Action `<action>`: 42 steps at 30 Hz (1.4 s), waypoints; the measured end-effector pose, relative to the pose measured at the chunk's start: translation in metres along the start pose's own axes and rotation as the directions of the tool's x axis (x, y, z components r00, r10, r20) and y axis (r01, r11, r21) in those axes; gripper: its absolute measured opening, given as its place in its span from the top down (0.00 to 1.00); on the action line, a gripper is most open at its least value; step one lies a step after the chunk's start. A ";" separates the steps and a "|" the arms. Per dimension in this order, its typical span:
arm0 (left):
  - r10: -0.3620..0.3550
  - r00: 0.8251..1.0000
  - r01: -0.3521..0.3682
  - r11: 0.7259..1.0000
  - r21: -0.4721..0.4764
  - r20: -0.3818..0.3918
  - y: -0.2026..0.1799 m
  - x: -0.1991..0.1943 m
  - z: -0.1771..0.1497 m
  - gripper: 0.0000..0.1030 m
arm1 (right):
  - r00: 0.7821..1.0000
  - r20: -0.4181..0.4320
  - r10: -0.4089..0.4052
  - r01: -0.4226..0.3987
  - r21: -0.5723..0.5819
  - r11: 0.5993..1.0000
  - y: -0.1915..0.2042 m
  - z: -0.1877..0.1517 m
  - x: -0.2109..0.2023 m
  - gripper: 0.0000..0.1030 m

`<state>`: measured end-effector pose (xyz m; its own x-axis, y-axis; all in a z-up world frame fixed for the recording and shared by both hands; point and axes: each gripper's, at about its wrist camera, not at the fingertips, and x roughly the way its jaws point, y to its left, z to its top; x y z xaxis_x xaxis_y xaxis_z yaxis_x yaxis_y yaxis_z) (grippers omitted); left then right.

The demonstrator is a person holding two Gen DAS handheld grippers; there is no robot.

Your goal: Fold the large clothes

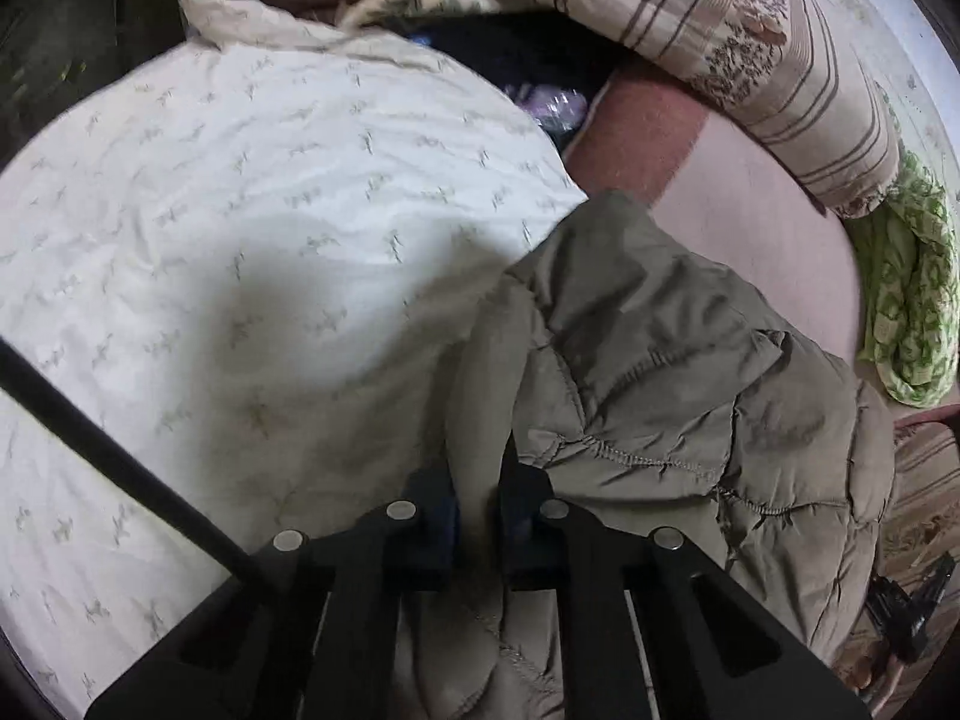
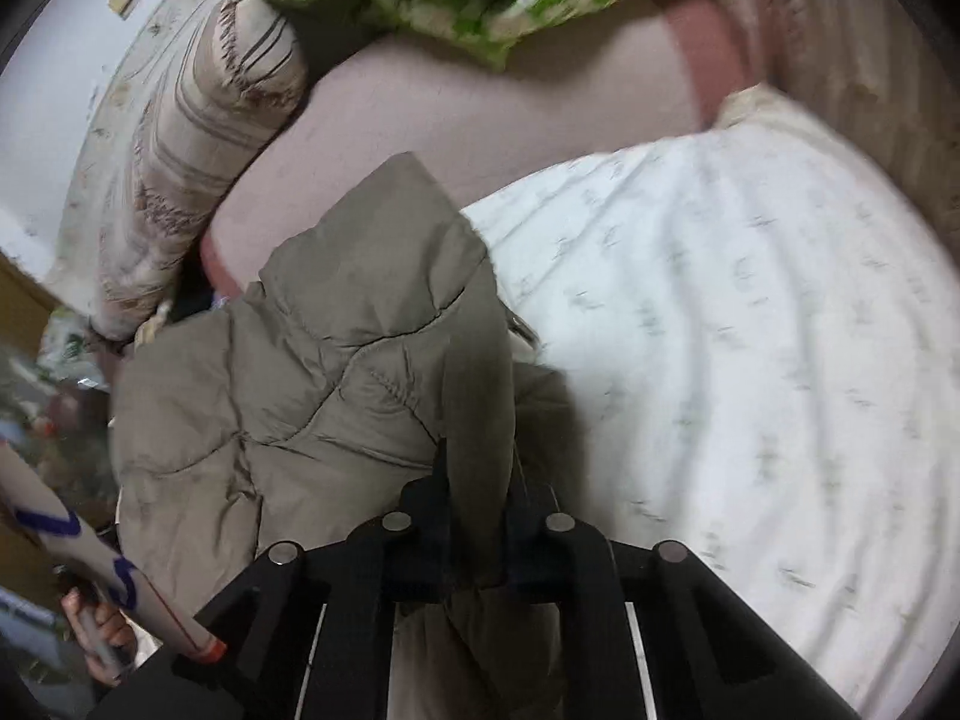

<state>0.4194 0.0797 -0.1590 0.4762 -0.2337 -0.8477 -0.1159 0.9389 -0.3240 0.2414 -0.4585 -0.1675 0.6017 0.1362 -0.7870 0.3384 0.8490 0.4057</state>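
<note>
You had both the left gripper [image 1: 477, 516] and right gripper [image 2: 477, 516] pinched shut on the olive quilted jacket's [image 1: 648, 372] edge, lifted mid-fold; next, I judge, you needed to lay it ahead onto the white bedding [image 1: 240, 210].

Your left gripper [image 1: 477, 516] pinched a fold of the olive quilted jacket [image 1: 660, 372]; the white duvet [image 1: 240, 240] lay to its left.

Matte black, angular left gripper [image 1: 477, 516], its linkage arms pinned by four round silver pivot caps, with a dark blue pad showing on the inner face of one finger [image 1: 441, 510] and a thin black rod running off one side. The matching black right gripper [image 2: 477, 531] carries the same four silver caps. At the right wrist view's edge, a bare-skinned hand [image 2: 99, 630] emerges from a pale sleeve [image 2: 72, 531] marked with blue squiggles and an orange-red cuff.
</note>
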 end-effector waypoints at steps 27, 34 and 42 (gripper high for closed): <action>0.049 0.997 -0.064 0.961 0.268 0.064 -0.171 0.047 -0.017 0.49 | 0.991 -0.111 0.071 -0.098 -0.256 0.962 0.167 0.020 0.064 0.21; 0.065 0.997 -0.072 0.979 0.191 0.044 -0.150 0.076 0.001 0.49 | 0.986 -0.154 -0.058 0.019 -0.245 0.969 0.159 0.030 0.117 0.18; 0.031 0.999 -0.033 0.993 0.111 0.020 -0.122 0.041 0.009 0.49 | 0.998 -0.036 0.057 -0.063 -0.187 0.980 0.125 0.017 0.038 0.13</action>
<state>0.4604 -0.0419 -0.1505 0.4899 -0.1989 -0.8488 -0.0341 0.9685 -0.2467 0.3190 -0.3552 -0.1391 0.5937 0.2029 -0.7787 0.1589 0.9191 0.3606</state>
